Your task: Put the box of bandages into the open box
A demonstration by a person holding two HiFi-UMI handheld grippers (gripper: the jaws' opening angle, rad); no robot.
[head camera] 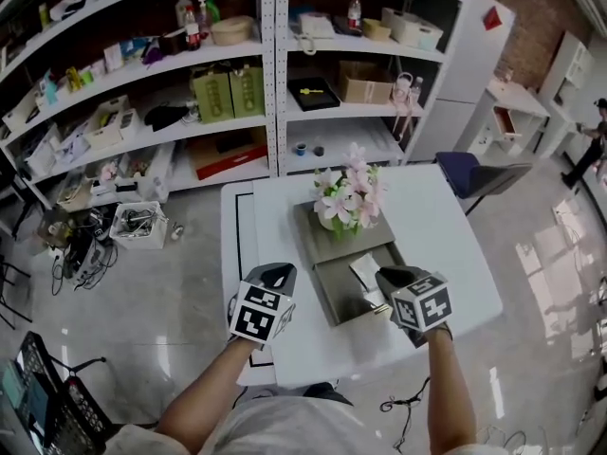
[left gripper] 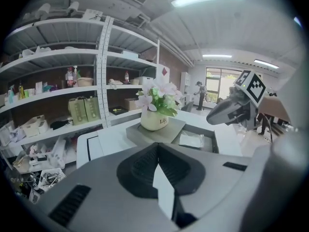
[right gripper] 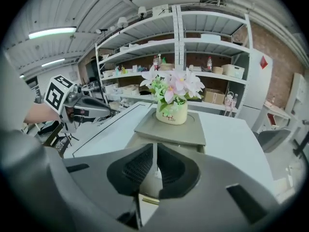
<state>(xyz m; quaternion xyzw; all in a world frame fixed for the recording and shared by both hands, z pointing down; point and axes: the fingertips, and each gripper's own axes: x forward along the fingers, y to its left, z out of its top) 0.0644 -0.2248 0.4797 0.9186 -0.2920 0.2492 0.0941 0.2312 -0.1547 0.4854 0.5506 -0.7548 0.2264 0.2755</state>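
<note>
Shows the box of bandages lying flat inside the open box, near the middle of the white table. Has the right gripper just right of it, over the box's near right part, jaws pressed together on nothing. Sets the left gripper well to the left, above bare tabletop, jaws likewise closed and empty. Shows a flowerpot upright on the grey lid just beyond the open box.

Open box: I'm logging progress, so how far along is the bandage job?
Looks done: a white packet, seemingly the bandages, lies in the open box. In hand: nothing; the right gripper over the box and the left gripper both have fingers together. Left: only withdrawing.
</note>
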